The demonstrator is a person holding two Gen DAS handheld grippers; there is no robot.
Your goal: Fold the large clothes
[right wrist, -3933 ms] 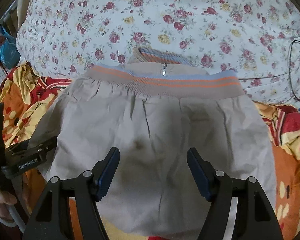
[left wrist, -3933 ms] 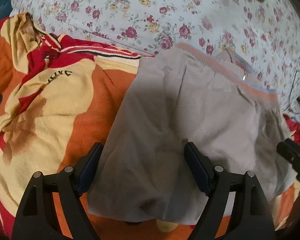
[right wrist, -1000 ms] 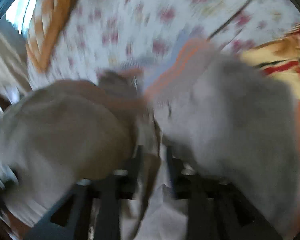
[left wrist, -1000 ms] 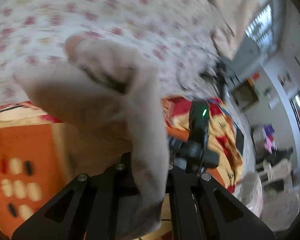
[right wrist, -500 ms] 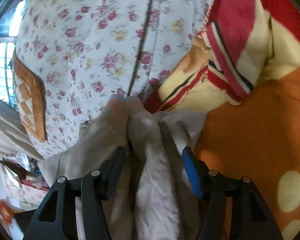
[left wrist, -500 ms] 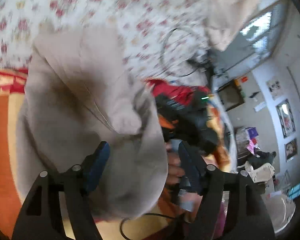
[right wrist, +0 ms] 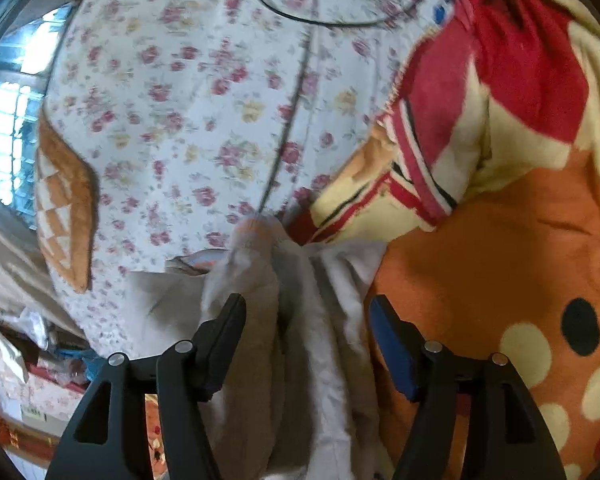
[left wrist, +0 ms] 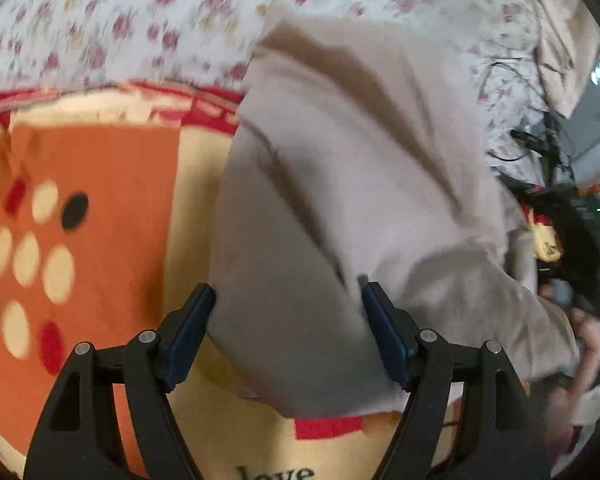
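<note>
While the beige garment [left wrist: 360, 208] is being let go after a fold, the step is best finished by drawing both grippers straight back, so that no cloth is dragged along and the new layer is left undisturbed. The left gripper [left wrist: 288, 320] is seen with its fingers [left wrist: 190, 332] spread wide; its jaws have just been opening, and the cloth lies between them without being pressed by either pad. The right gripper [right wrist: 306, 332] is likewise released, its jaws having just been opening, with a bunched ridge of the garment [right wrist: 300, 320] lying loose between its fingers [right wrist: 392, 348]. A light smoothing pass would probably be needed next, since the folded layer is judged to be uneven.

The garment is laid on the orange blanket [left wrist: 100, 208], with its far end reaching onto the floral sheet [left wrist: 140, 32] beyond the blanket. It is shown as a soft, matte, greyish-beige cloth, doubled over on itself, with long diagonal creases running across its upper layer. At the end nearest the floral sheet [right wrist: 204, 112], an orange-striped ribbed band [right wrist: 256, 230] is gathered into a knot of folds. The edges are not lined up neatly, and the pile is thicker on the side beside the right gripper. Much of the left view is blurred, so finer detail cannot be told.
</note>
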